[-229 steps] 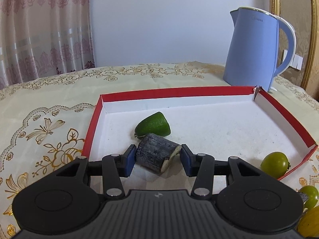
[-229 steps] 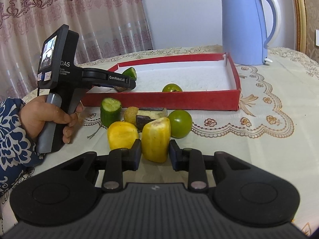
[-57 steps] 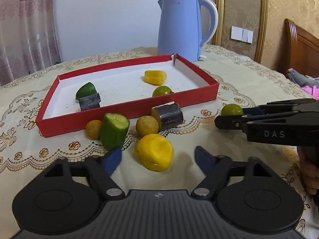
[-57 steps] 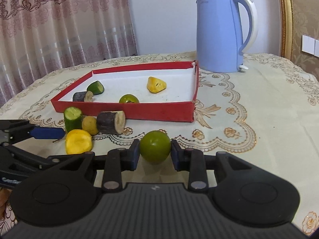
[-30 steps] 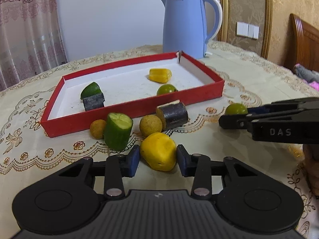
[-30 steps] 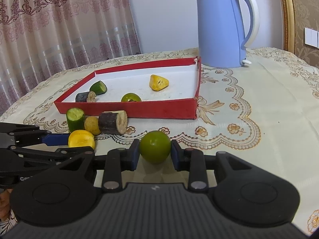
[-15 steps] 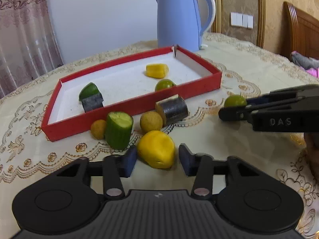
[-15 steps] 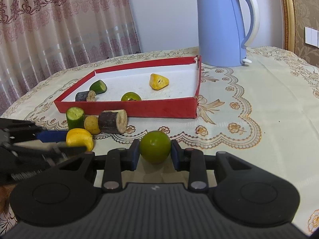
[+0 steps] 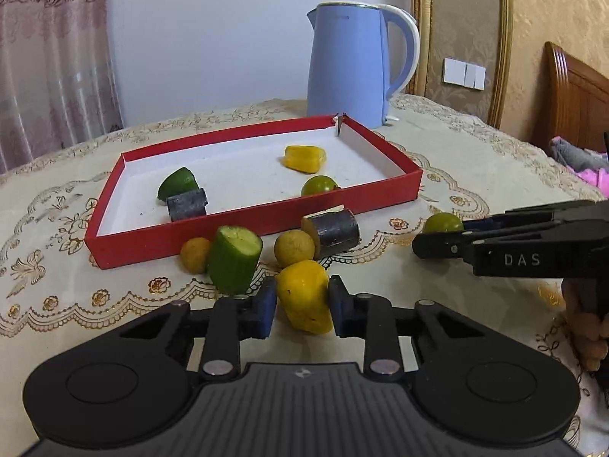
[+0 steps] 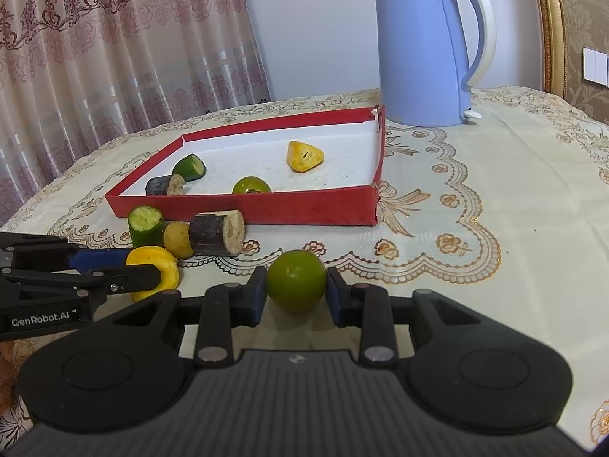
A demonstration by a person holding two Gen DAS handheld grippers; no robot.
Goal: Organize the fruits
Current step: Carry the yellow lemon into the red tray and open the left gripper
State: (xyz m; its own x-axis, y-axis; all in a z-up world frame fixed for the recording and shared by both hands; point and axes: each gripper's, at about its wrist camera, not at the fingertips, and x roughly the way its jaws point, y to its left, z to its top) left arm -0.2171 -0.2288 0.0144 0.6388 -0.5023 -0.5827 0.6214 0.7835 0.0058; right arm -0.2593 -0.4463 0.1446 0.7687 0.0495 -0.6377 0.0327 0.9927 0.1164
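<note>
My left gripper [image 9: 300, 306] is shut on a yellow fruit piece [image 9: 304, 295], lifted and tilted in front of the red tray [image 9: 266, 215]. My right gripper [image 10: 295, 293] is shut on a round green fruit [image 10: 296, 280], seen also in the left wrist view [image 9: 443, 222]. The tray holds a green cucumber end [image 9: 178, 182], a dark cylinder piece [image 9: 187, 203], a yellow piece [image 9: 304, 158] and a green fruit [image 9: 319, 185]. On the cloth lie a cucumber chunk [image 9: 234, 259], two small yellow fruits [image 9: 294, 247] and a dark cylinder piece [image 9: 335, 231].
A blue kettle [image 9: 348, 63] stands behind the tray's far right corner. The table has a cream embroidered cloth [image 10: 495, 198]. A curtain [image 10: 114, 45] hangs at the back left. A wooden bed frame [image 9: 576, 95] is at the right.
My left gripper closed on the yellow fruit piece, loosened, then closed again and raised it with a tilt. My right gripper has kept its hold on the green fruit, nearly still.
</note>
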